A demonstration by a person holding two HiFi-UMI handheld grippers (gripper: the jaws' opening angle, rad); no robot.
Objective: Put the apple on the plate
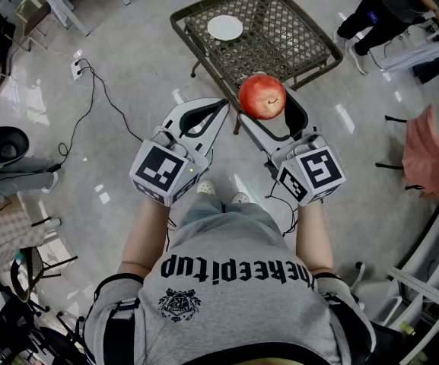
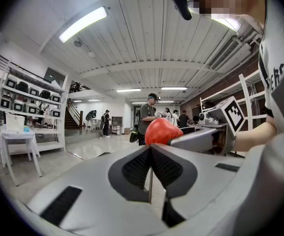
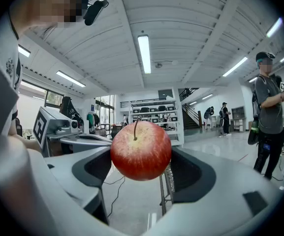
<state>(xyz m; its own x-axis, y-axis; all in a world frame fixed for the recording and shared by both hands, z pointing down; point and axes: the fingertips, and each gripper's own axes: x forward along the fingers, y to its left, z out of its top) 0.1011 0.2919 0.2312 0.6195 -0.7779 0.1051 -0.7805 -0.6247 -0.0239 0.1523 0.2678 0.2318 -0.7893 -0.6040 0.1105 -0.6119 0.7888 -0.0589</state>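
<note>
A red apple (image 1: 262,96) with a short stem is held in the air in my right gripper (image 1: 269,106); its jaws stand wide, with the pads pressing on the apple's sides. The right gripper view shows the apple (image 3: 141,150) filling the gap between the jaws. My left gripper (image 1: 221,106) is beside it to the left, shut with nothing in it, its pads (image 2: 150,157) meeting. From there the apple (image 2: 161,131) shows just past its tips. A small white plate (image 1: 225,27) lies on a dark mesh table (image 1: 287,36) beyond both grippers.
A cable and a power strip (image 1: 77,68) lie on the grey floor at the left. Someone stands past the table at the top right (image 1: 386,10). A pink cloth (image 1: 424,150) hangs on a stand at the right. White shelves (image 2: 28,112) line the far wall.
</note>
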